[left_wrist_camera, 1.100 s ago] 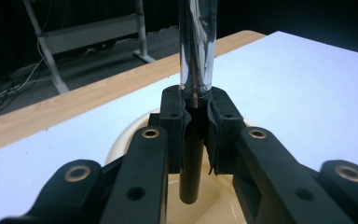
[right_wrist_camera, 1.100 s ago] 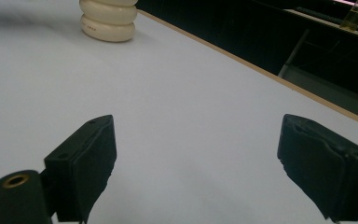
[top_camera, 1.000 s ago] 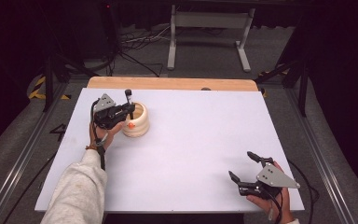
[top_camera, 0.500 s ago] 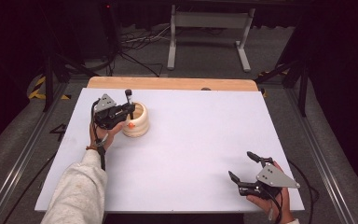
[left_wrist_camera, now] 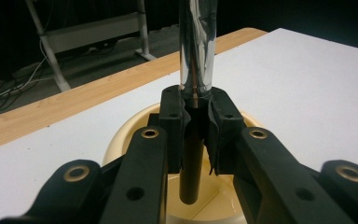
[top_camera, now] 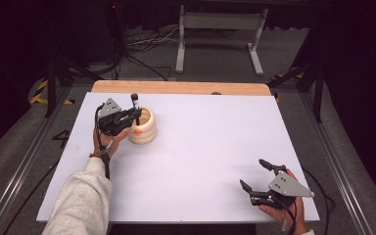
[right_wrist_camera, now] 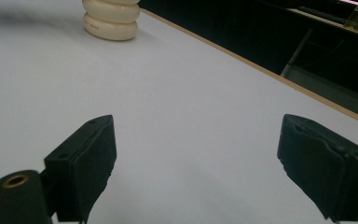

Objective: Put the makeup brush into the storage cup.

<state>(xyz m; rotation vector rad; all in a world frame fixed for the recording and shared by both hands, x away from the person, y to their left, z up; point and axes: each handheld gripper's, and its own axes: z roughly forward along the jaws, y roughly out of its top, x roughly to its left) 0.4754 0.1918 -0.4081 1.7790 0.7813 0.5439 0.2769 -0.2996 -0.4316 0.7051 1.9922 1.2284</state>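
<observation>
Upright, a dark rod is held over a ribbed cream pot.

At the lower right of the high view, nearest the camera, the right gripper (top_camera: 255,177) is kept idle just above the white table (top_camera: 215,147), its jaws spread wide on nothing, presumably parked clear of the work. Farther back, at the upper left of that view, the left gripper (top_camera: 136,115) is clamped on the rod (left_wrist_camera: 193,154), whose lower end is seen inside the mouth of the pot (top_camera: 146,129); the vertical hold seems meant for lowering it straight in. Whether the rod touches the bottom cannot be told.
</observation>
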